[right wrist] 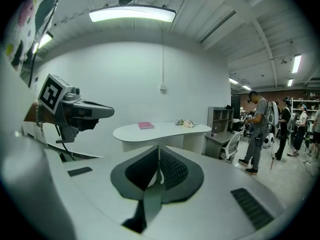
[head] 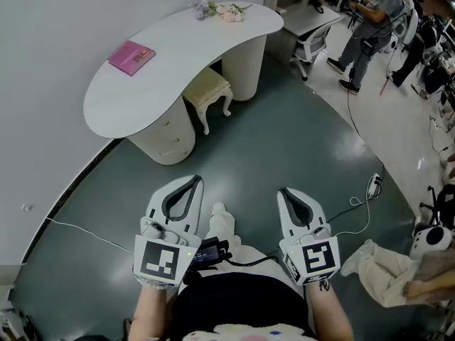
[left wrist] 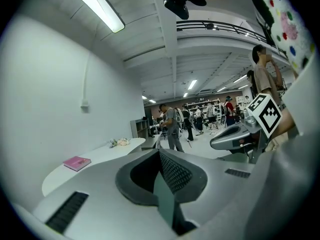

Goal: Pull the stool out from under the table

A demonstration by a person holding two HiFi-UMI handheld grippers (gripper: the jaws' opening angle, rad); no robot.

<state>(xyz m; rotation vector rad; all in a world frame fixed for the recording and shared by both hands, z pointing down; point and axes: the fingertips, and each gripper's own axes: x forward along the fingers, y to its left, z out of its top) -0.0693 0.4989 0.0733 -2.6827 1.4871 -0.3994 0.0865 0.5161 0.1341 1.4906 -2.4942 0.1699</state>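
Open floor [head: 284,148] lay toward twelve o'clock; pedestals [head: 165,137] flanked the stool [head: 207,89] under the tabletop [head: 185,48]; a cable [head: 359,212] trailed at two o'clock.

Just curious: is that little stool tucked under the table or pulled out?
Tucked in: the stool sits partly beneath the table, between its two bases.

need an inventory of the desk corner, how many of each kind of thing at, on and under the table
white kidney-shaped table: 1
cream upholstered stool under it: 1
pink book on top: 1
pale flower bunch on top: 1
total: 4
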